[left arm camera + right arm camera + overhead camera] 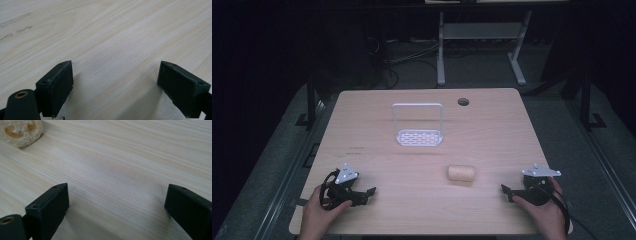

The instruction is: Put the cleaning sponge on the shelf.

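A pale loofah piece [461, 173] lies on its side on the wooden table [492, 125], right of centre; its porous end [21, 131] appears at the top left of the right gripper view. Behind it stands a white wire rack [418, 125] with a tall loop handle and a perforated base. My left gripper [371, 192] rests near the front left edge in a hand, jaws wide apart over bare wood [115, 80]. Near the front right edge my right gripper [504, 190] sits in the other hand, pointing left toward the loofah, its jaws apart with nothing between them [116, 207].
A round cable hole [463, 102] is at the table's far right. Beyond the table stand white desk legs [441, 50] and cables on a dark floor. Faint marks [356, 150] lie on the wood left of the rack.
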The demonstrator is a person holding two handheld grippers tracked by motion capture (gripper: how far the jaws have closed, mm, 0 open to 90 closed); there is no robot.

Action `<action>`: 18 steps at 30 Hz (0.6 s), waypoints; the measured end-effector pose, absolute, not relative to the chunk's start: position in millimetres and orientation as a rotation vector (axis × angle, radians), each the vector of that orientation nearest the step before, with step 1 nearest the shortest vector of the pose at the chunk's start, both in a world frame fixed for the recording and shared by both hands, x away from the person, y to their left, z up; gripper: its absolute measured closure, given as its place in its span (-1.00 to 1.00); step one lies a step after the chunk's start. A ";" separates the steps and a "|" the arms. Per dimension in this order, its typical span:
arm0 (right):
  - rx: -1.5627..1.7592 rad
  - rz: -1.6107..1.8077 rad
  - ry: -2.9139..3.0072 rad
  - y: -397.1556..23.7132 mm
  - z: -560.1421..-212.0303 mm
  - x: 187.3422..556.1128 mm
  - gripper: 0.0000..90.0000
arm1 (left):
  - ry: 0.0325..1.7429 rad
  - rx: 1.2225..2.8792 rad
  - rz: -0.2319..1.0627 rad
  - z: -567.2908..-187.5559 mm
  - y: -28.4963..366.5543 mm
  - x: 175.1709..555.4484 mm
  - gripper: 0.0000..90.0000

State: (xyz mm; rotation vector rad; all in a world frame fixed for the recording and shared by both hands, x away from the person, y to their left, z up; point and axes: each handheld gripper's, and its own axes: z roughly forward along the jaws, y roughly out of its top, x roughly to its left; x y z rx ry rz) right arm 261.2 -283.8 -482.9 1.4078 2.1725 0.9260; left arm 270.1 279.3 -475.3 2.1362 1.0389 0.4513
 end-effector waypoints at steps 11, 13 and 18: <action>1.413 0.927 2.165 -284.2 -482.6 260.8 -0.84 | 1.039 2.136 0.452 -475.3 279.3 270.1 -0.72; 1.400 0.941 2.159 -285.1 -481.9 259.7 -0.67 | 1.039 2.136 0.451 -475.3 279.3 270.1 -0.72; 1.420 0.938 2.142 -286.2 -480.4 259.0 -0.54 | 1.039 2.136 0.451 -475.3 279.2 270.1 -0.72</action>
